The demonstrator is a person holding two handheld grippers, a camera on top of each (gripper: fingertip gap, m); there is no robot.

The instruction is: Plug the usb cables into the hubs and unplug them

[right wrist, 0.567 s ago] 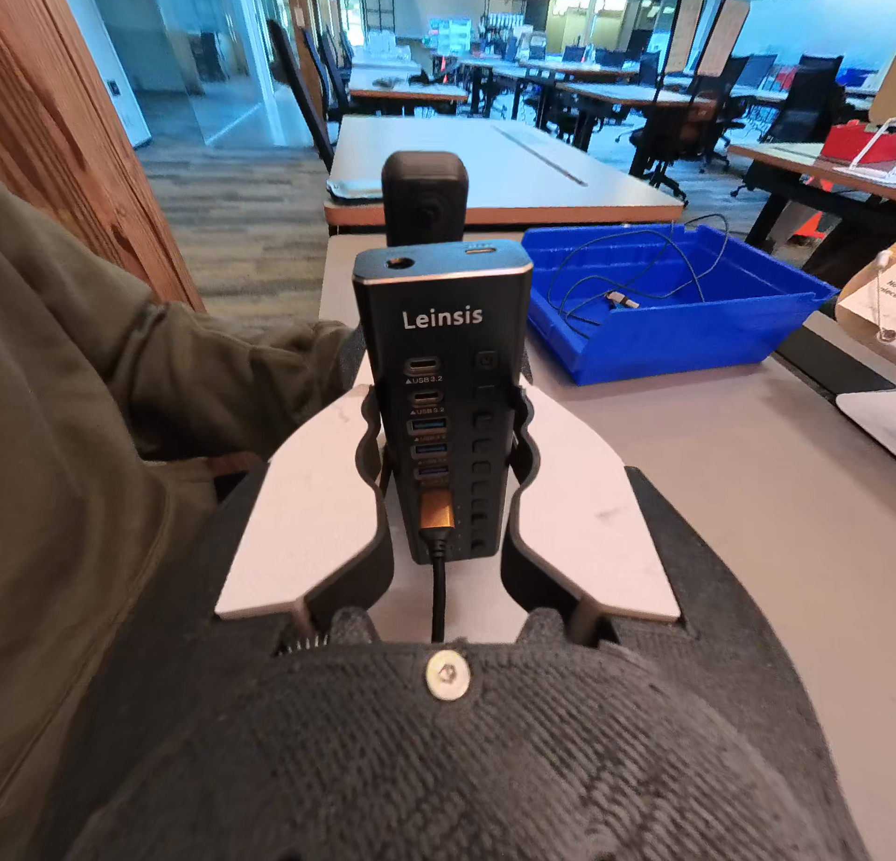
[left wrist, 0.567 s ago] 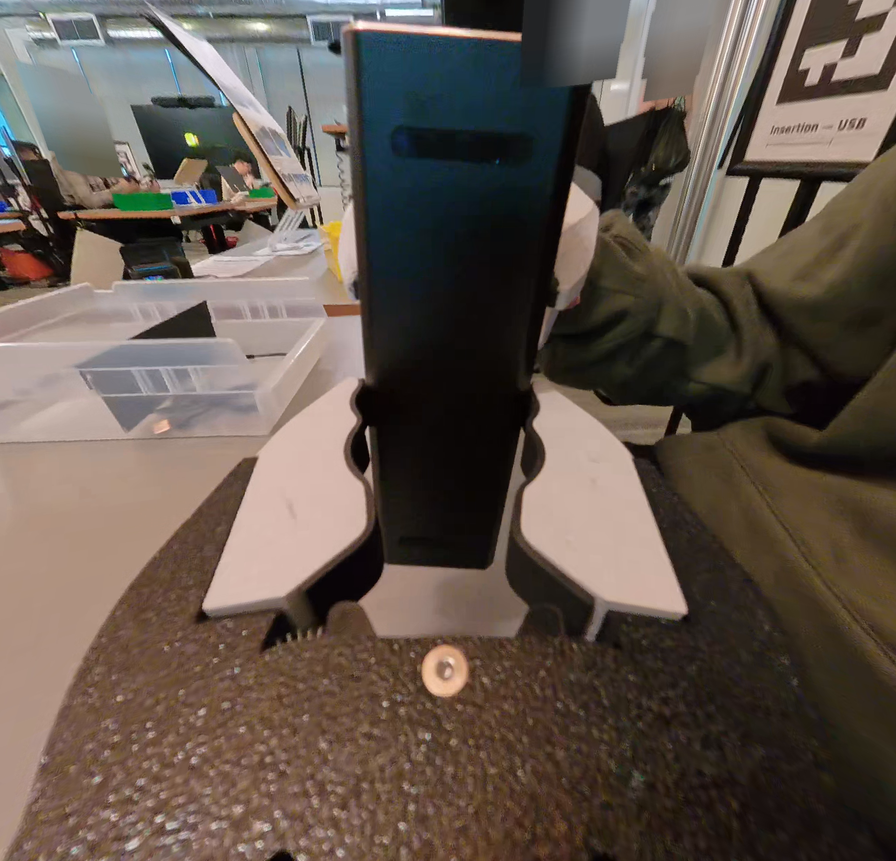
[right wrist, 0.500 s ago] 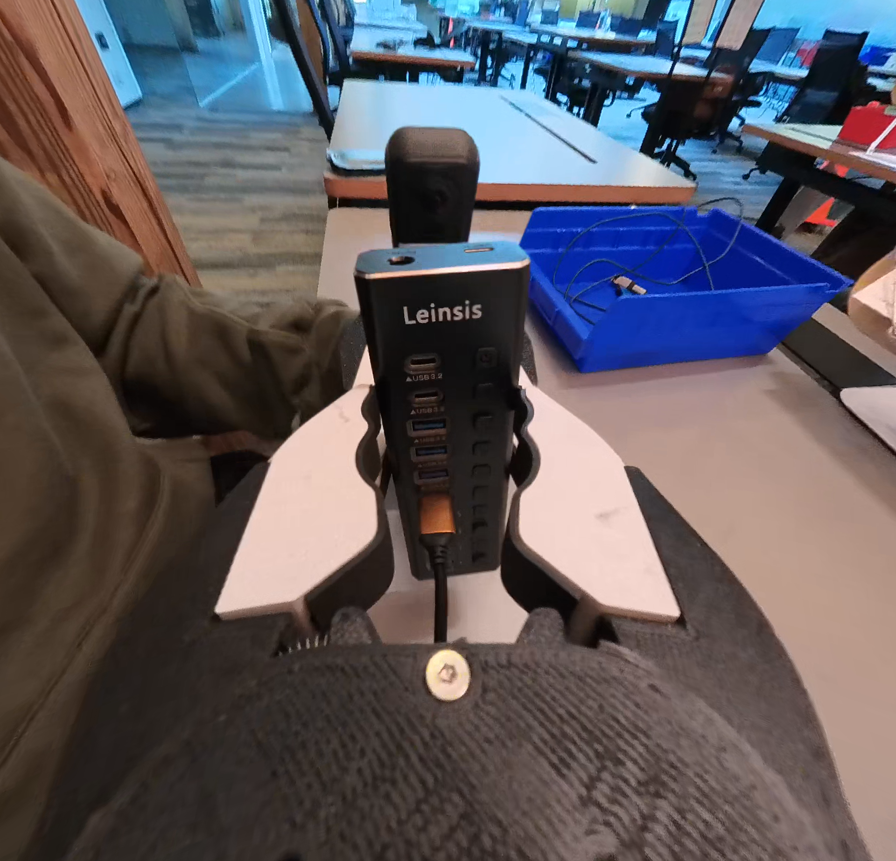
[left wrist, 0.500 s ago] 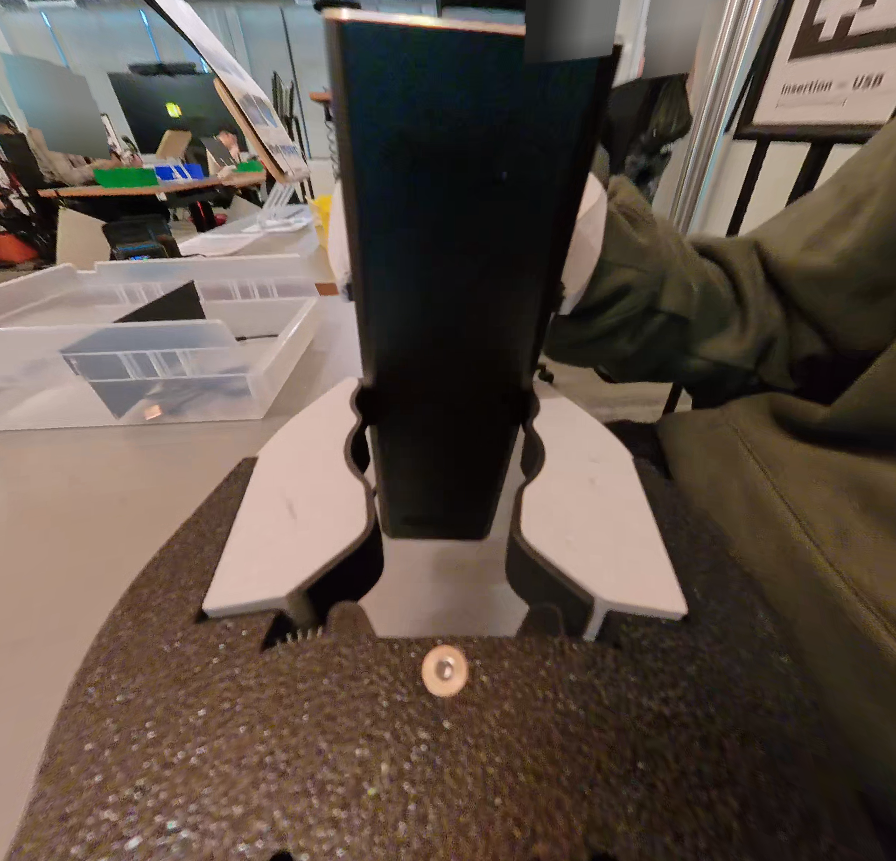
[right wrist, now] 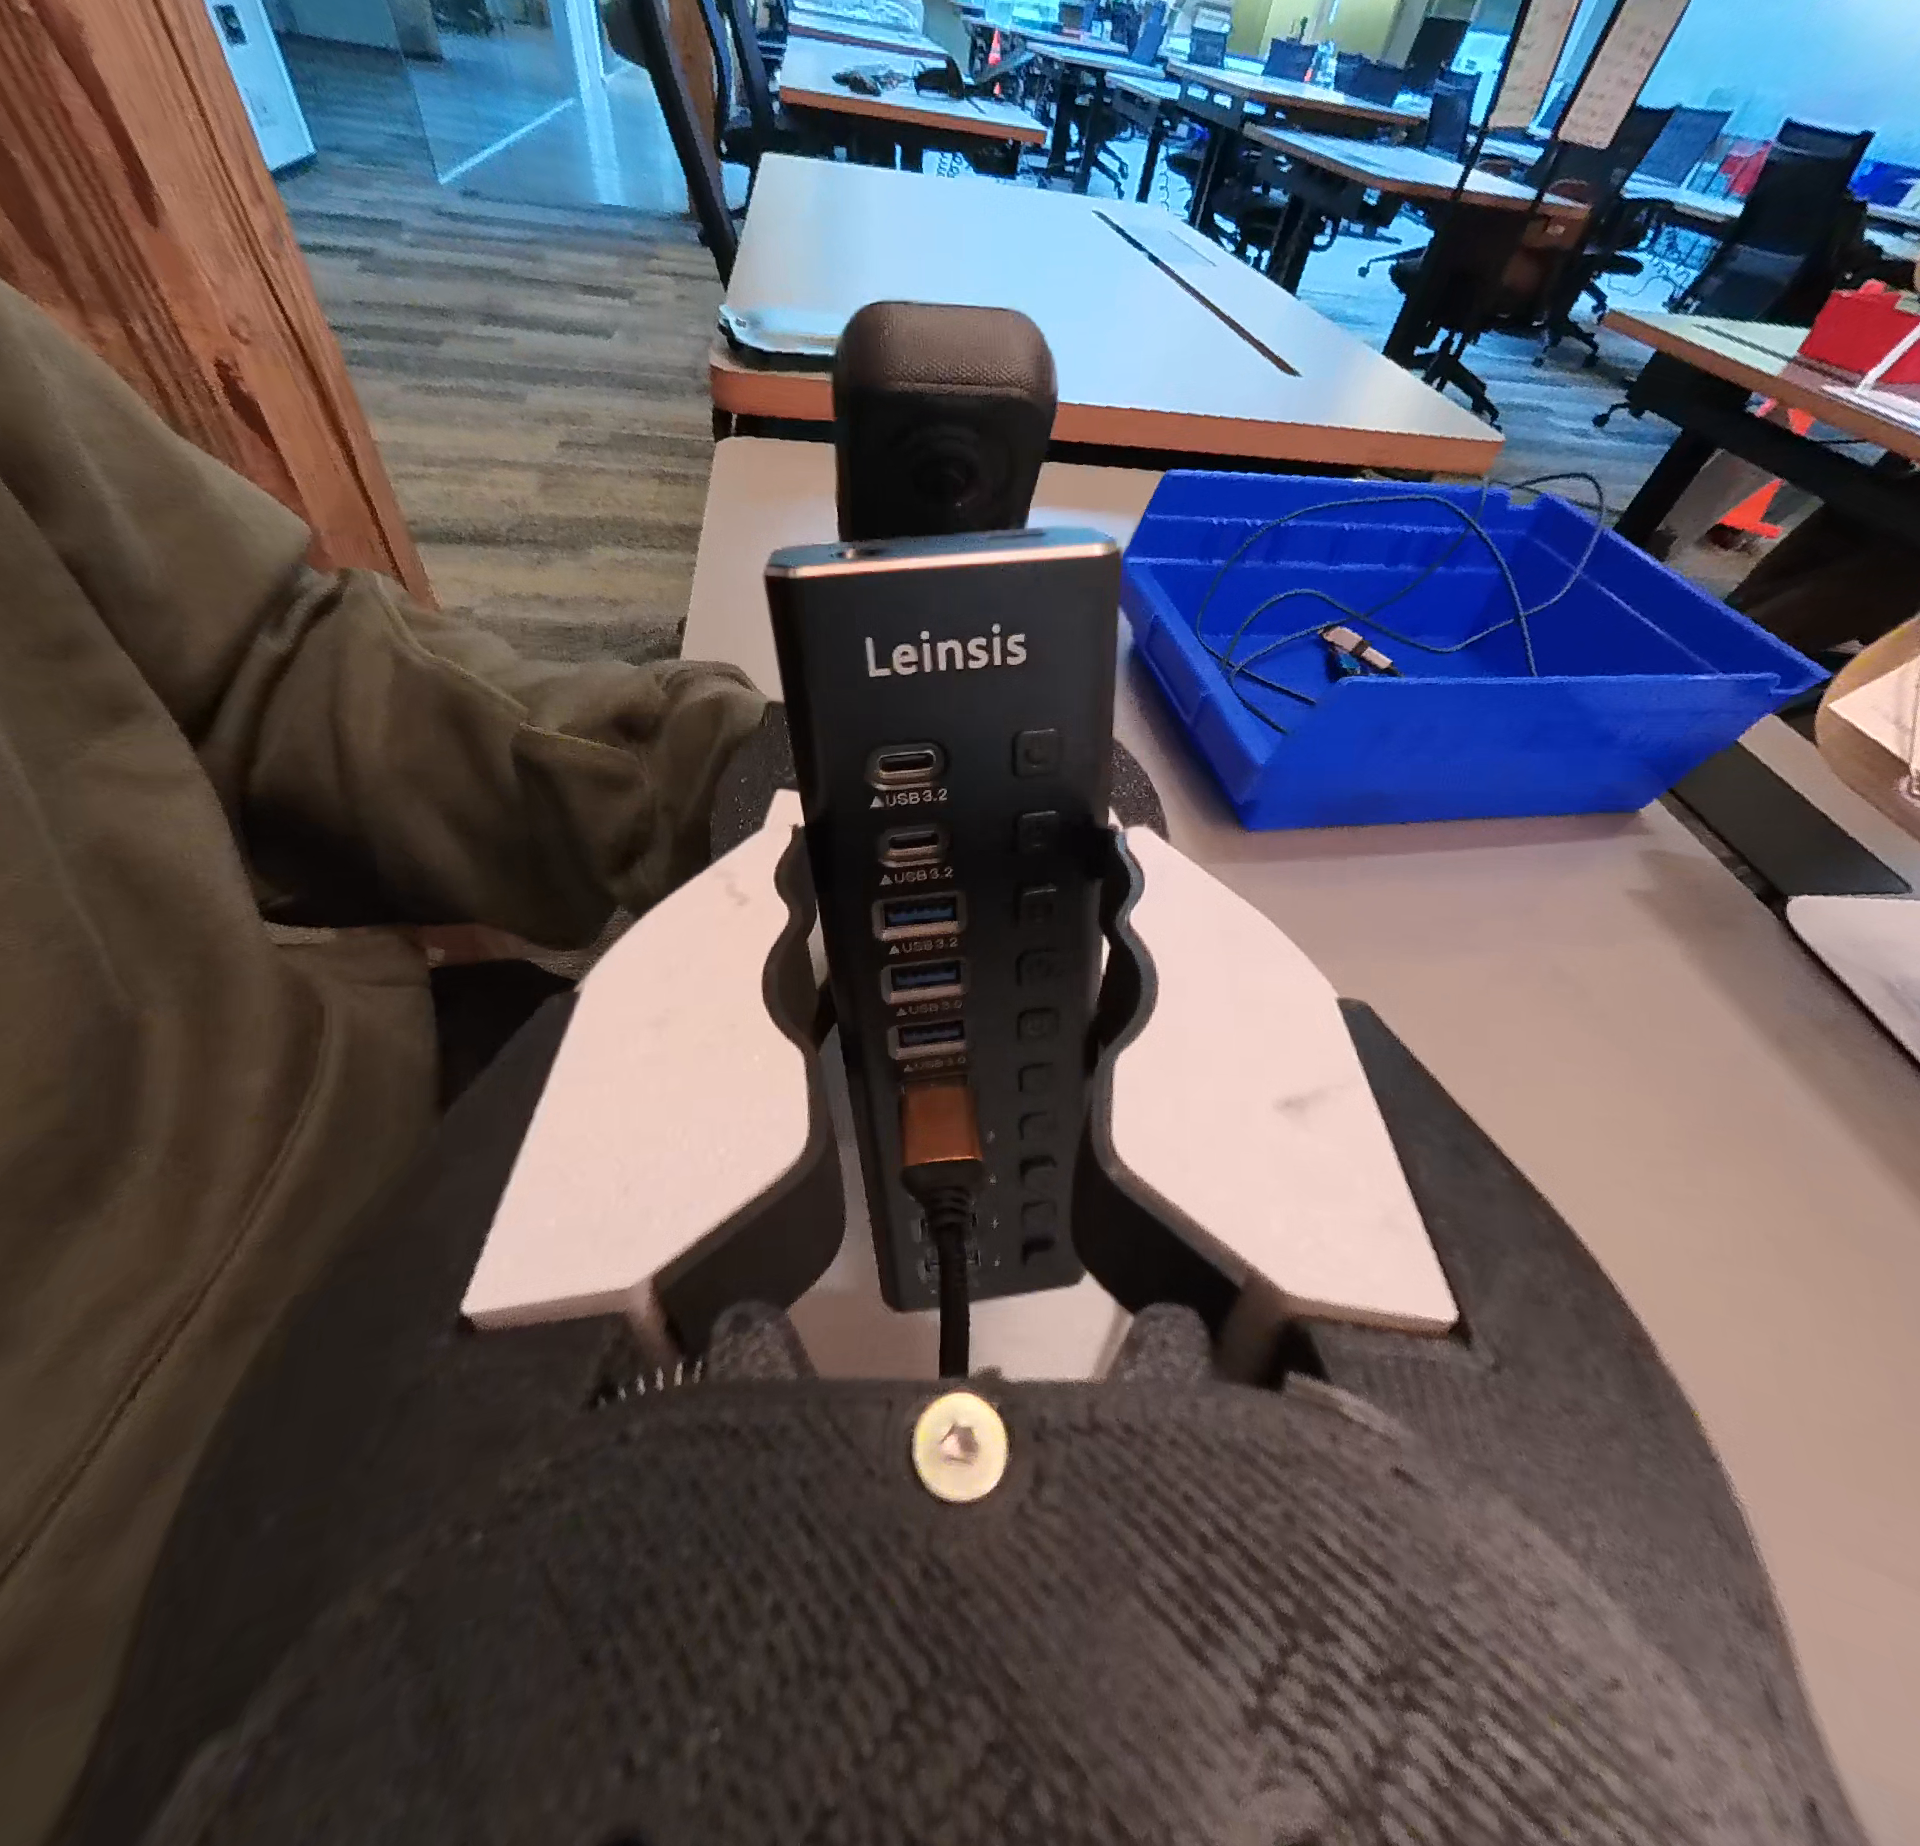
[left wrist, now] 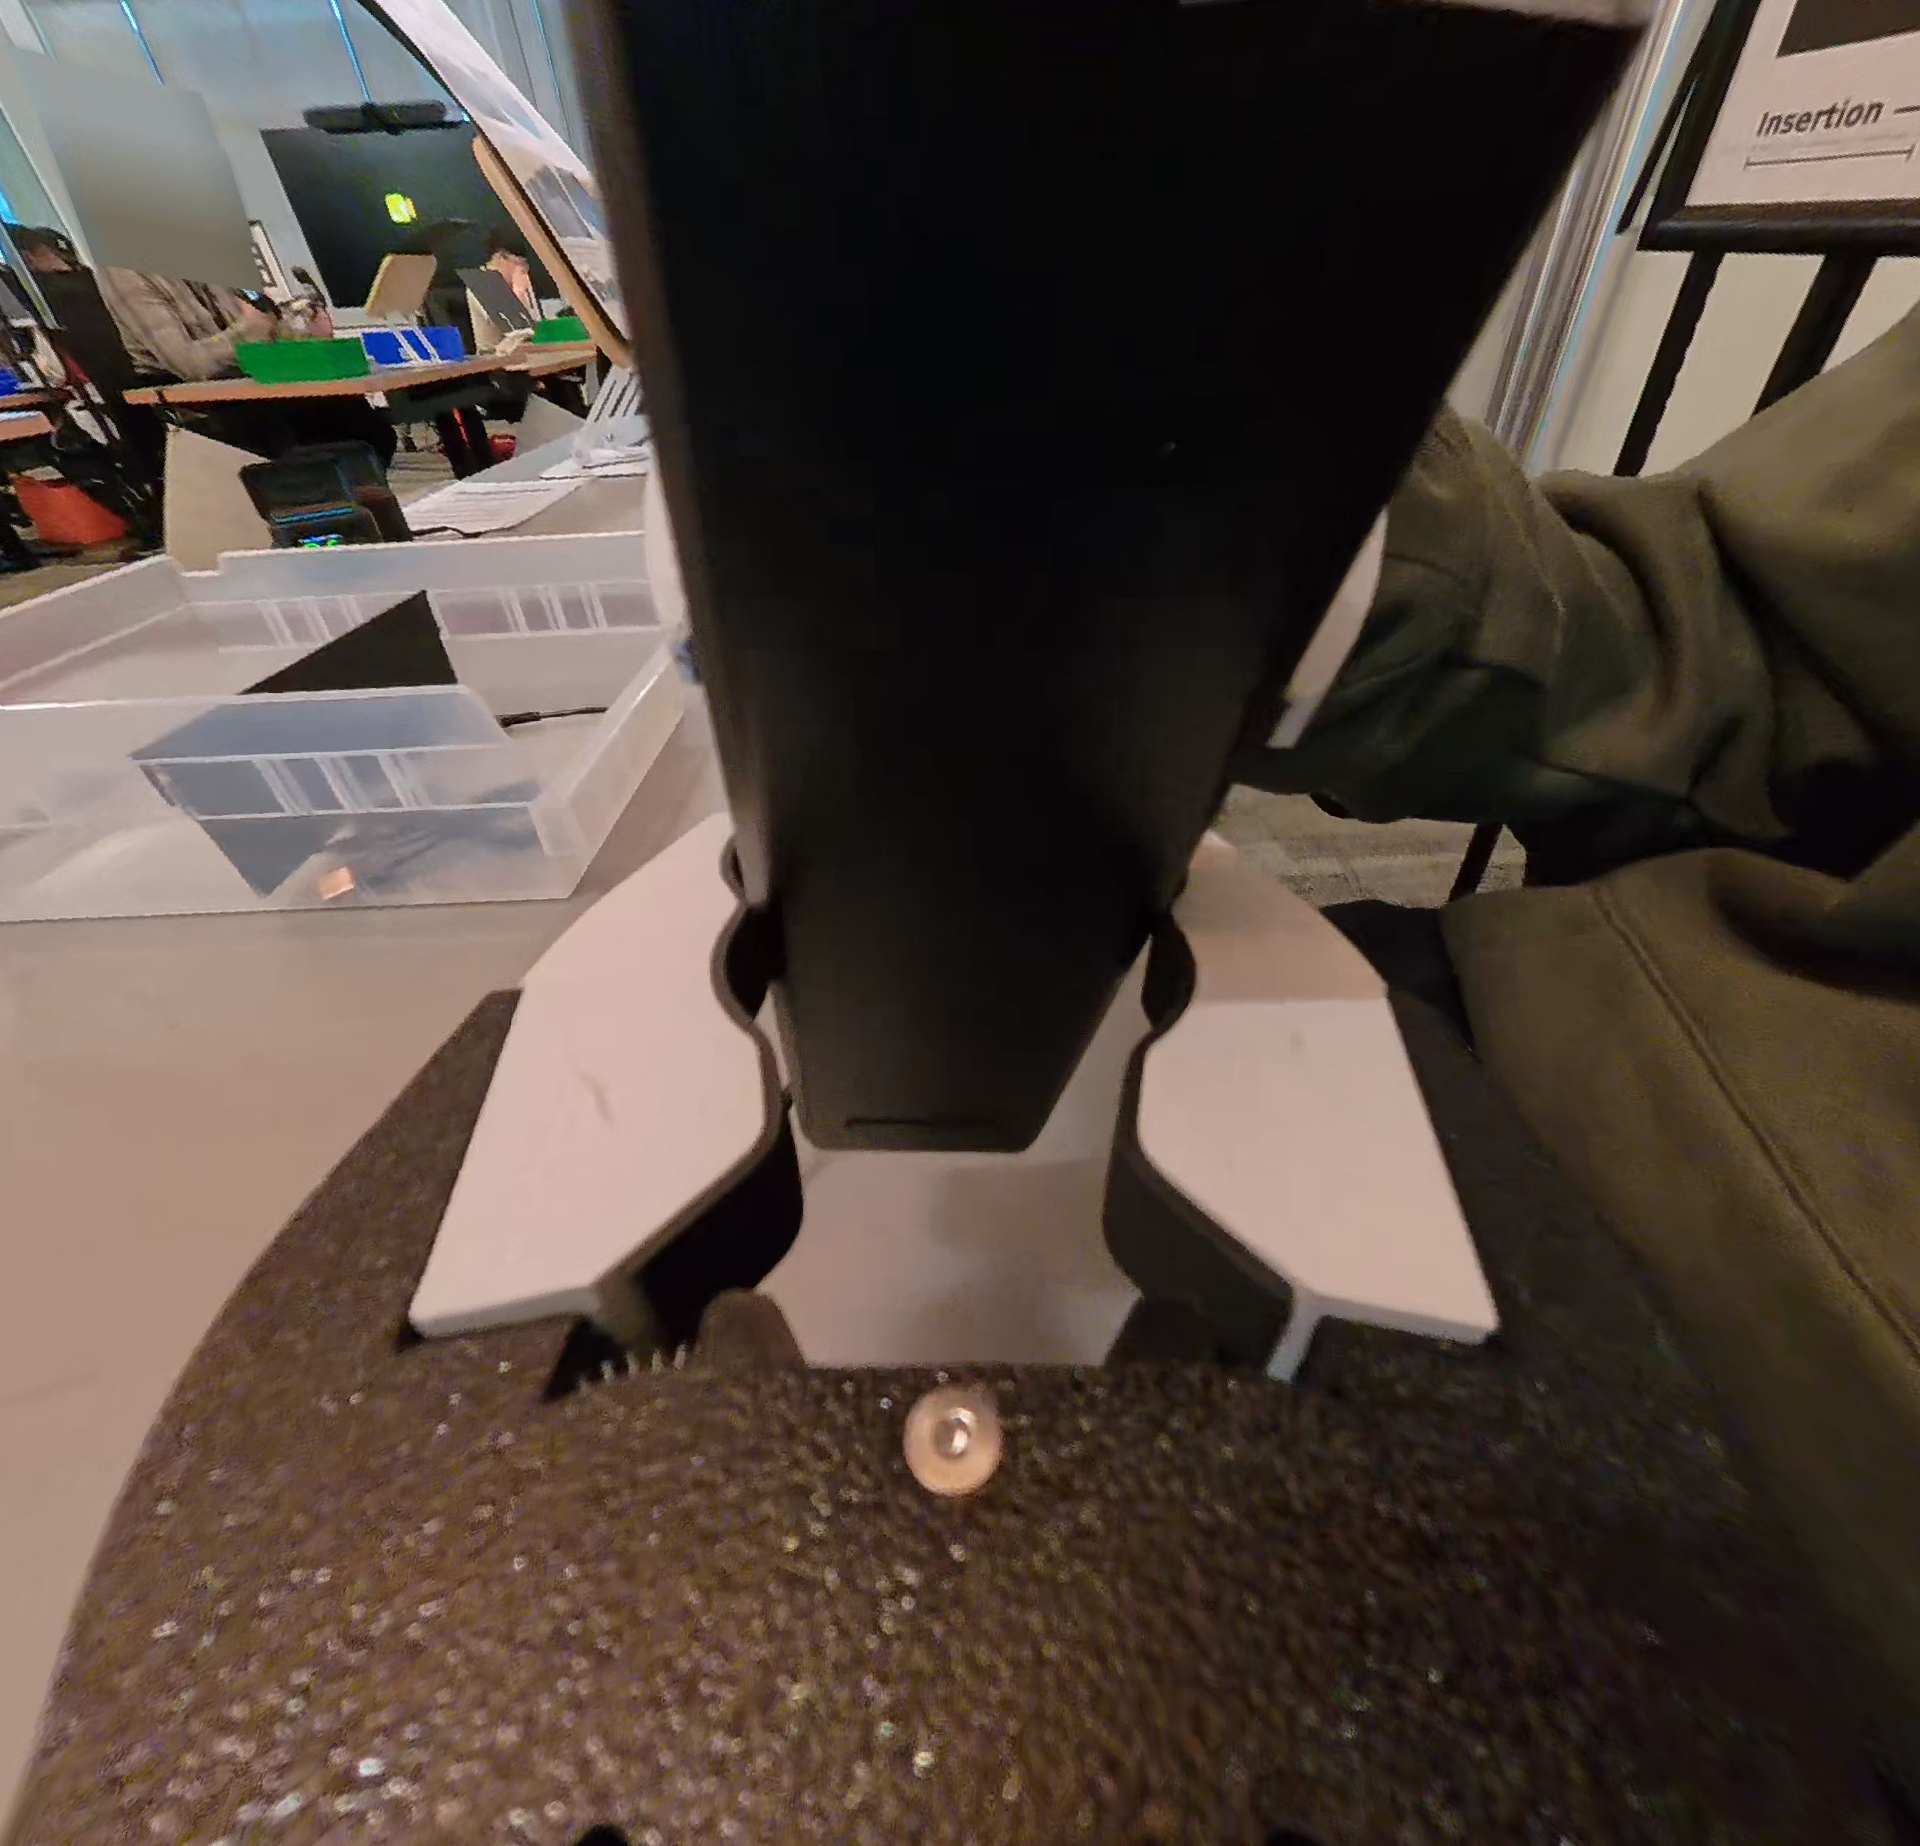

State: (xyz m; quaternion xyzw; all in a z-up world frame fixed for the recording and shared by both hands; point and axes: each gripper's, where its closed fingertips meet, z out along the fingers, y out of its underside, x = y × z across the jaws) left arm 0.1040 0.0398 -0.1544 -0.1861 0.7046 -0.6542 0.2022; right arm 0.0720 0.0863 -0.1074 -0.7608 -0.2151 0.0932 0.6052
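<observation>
A dark USB hub stands upright between both grippers. In the right wrist view its port side (right wrist: 940,716) faces me, with a copper-coloured USB plug (right wrist: 938,1126) seated in a lower port and its black cable (right wrist: 951,1308) running down toward my right gripper. My right gripper (right wrist: 956,851) is shut on the hub's sides. In the left wrist view the hub's plain back (left wrist: 1039,446) fills the middle, and my left gripper (left wrist: 951,882) is shut on its lower part. The left gripper's black camera (right wrist: 945,414) shows behind the hub.
A blue bin (right wrist: 1455,768) holding a thin cable sits on the table to the right. A clear plastic tray (left wrist: 312,840) lies at the left. Olive sleeves (left wrist: 1662,653) (right wrist: 312,757) are close by. A sign on a black stand (left wrist: 1808,134) is at the right. The grippers' ends are close to 6 cm from one another.
In the left wrist view the hub has leaned toward the camera and looms larger. In the right wrist view its top has tipped slightly away. Both grips are unchanged.
</observation>
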